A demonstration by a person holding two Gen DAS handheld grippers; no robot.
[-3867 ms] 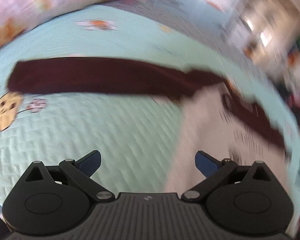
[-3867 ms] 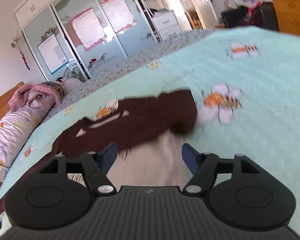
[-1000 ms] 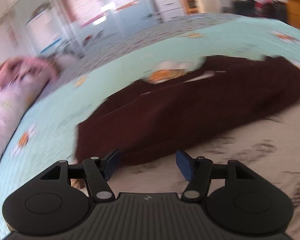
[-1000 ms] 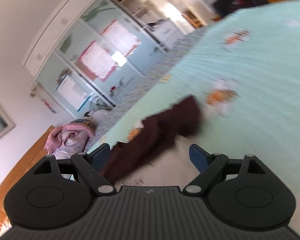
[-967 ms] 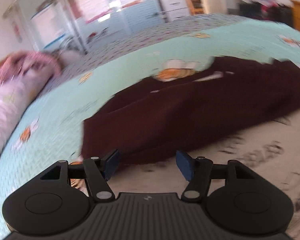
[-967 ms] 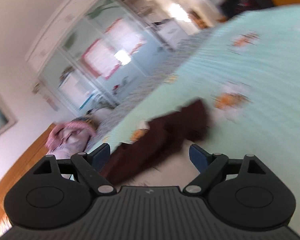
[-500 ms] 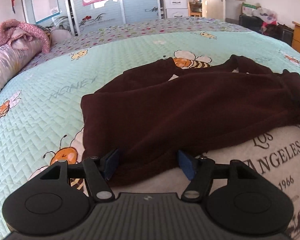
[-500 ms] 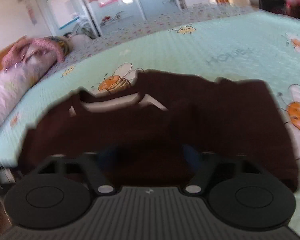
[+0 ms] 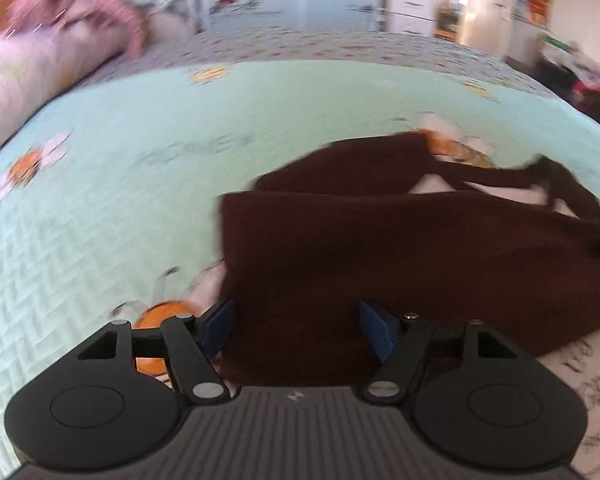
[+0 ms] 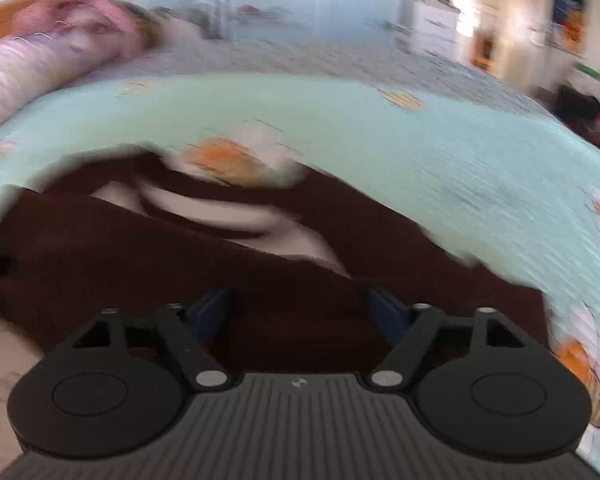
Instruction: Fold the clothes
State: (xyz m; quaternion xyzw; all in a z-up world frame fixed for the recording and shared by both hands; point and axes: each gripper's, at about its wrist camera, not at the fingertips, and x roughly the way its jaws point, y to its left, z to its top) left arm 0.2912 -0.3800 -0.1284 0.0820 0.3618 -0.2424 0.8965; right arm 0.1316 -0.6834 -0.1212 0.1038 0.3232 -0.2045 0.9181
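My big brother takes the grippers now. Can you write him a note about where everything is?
Left gripper: open, jaws just been widening, over the near left corner of the dark brown fold, nothing pinched.
Right gripper: open, jaws just widened, over the same brown cloth toward its right end, nothing pinched.
Shirt: flat on the mint bee quilt, brown part laid across the cream printed part.
Left: further folds.
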